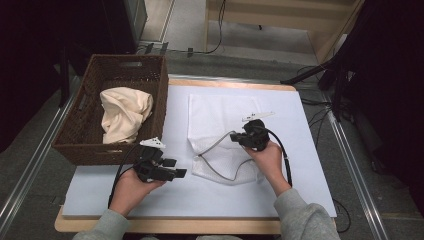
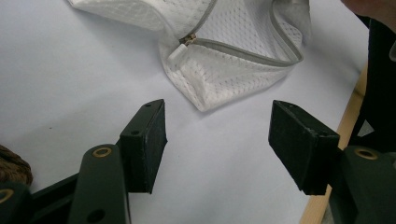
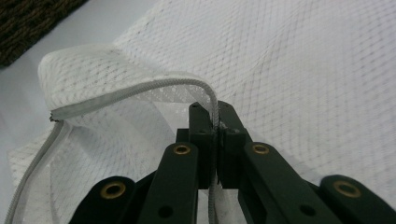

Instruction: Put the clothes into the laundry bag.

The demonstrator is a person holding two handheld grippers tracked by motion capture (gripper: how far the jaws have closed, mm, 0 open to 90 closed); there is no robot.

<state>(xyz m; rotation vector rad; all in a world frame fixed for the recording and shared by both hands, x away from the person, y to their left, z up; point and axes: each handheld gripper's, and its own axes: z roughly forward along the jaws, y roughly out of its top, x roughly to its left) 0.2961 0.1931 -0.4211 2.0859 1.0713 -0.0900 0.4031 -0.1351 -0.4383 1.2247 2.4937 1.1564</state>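
The white mesh laundry bag lies unzipped on the bench. The right tool is closed on its grey zipper edge and lifts the mouth open. The left tool stands wide, empty, near the bag's corner. The cream cloth is in the wicker basket, so I judge the loading is not yet begun.

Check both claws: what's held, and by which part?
Right claw is shut on the mesh laundry bag, pinching the zipper edge of its opening. Left claw is open and holds nothing.
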